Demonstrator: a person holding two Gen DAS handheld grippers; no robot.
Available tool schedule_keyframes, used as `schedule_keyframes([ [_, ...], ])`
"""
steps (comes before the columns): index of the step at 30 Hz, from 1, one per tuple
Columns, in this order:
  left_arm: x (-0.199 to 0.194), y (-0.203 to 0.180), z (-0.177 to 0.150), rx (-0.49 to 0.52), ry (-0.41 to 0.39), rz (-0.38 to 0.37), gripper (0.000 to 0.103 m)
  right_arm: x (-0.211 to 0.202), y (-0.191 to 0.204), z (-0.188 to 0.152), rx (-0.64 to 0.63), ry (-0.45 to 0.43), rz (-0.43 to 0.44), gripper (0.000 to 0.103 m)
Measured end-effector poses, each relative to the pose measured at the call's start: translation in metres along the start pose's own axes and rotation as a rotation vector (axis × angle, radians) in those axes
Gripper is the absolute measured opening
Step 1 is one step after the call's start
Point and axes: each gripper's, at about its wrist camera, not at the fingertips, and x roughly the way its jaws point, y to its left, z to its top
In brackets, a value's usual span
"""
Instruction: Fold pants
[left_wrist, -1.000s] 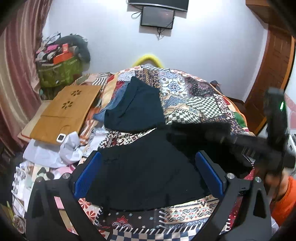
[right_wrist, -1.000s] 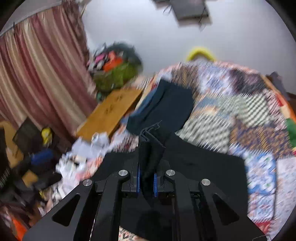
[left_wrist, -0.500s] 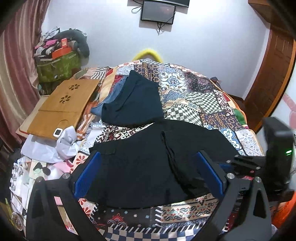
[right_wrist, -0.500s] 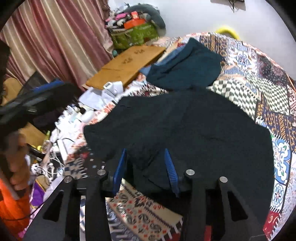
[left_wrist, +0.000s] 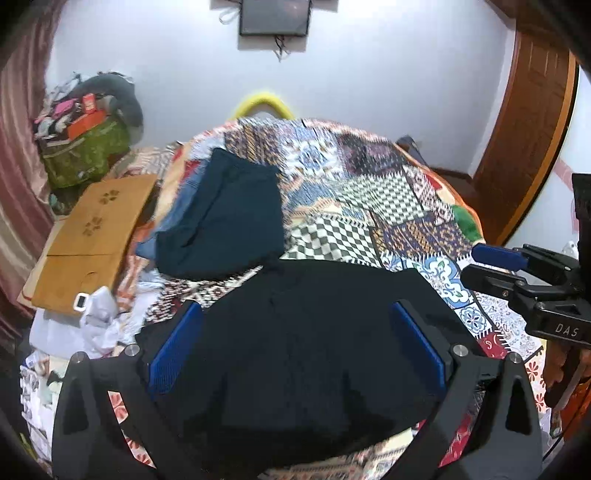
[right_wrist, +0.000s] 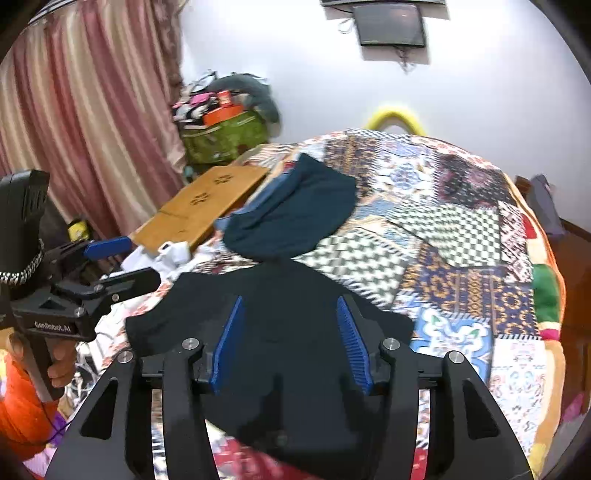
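Pants, black and limp, are lying spread on the patchwork bedspread near its front edge; soft, light cloth is being judged here, likely to sag and slide, so a hem or corner is being favoured for pinching. Nothing is being held: the left gripper is being kept wide apart above the fabric, and the right gripper is being opened, pads clear of the cloth. Room is being offered rightward across the quilt; a folded dark teal garment and a wooden board are crowding the left.
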Motion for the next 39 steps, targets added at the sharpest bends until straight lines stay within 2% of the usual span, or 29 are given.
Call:
schedule_keyframes([
  [6, 0.061, -0.020, 0.004, 0.041, 0.146, -0.022, 0.102, 0.036, -0.030, -0.009, 0.050, 0.088, -0.005, 0.048],
  [8, 0.082, -0.027, 0.002, 0.067, 0.195, -0.003, 0.102, 0.057, -0.042, -0.023, 0.087, 0.160, 0.014, 0.048],
  [12, 0.114, -0.031, -0.013, 0.110, 0.291, 0.030, 0.102, 0.081, -0.050, -0.042, 0.099, 0.246, 0.032, 0.048],
  [15, 0.128, -0.026, -0.028, 0.131, 0.352, 0.030, 0.103, 0.082, -0.053, -0.052, 0.086, 0.269, 0.035, 0.048],
  [16, 0.128, -0.023, -0.030, 0.120, 0.355, 0.014, 0.103, 0.080, -0.051, -0.062, 0.057, 0.282, 0.030, 0.048],
  [20, 0.122, -0.017, -0.035, 0.106, 0.356, -0.003, 0.103, 0.065, -0.057, -0.073, 0.070, 0.271, 0.034, 0.049],
  [27, 0.095, -0.017, -0.047, 0.144, 0.291, 0.063, 0.103, 0.040, -0.059, -0.089, 0.084, 0.247, -0.023, 0.052],
  [33, 0.074, -0.009, -0.057, 0.131, 0.251, 0.081, 0.103, 0.022, -0.064, -0.106, 0.119, 0.237, -0.051, 0.053],
  [39, 0.050, 0.004, -0.064, 0.110, 0.202, 0.144, 0.103, 0.013, -0.061, -0.105, 0.119, 0.228, -0.089, 0.053],
])
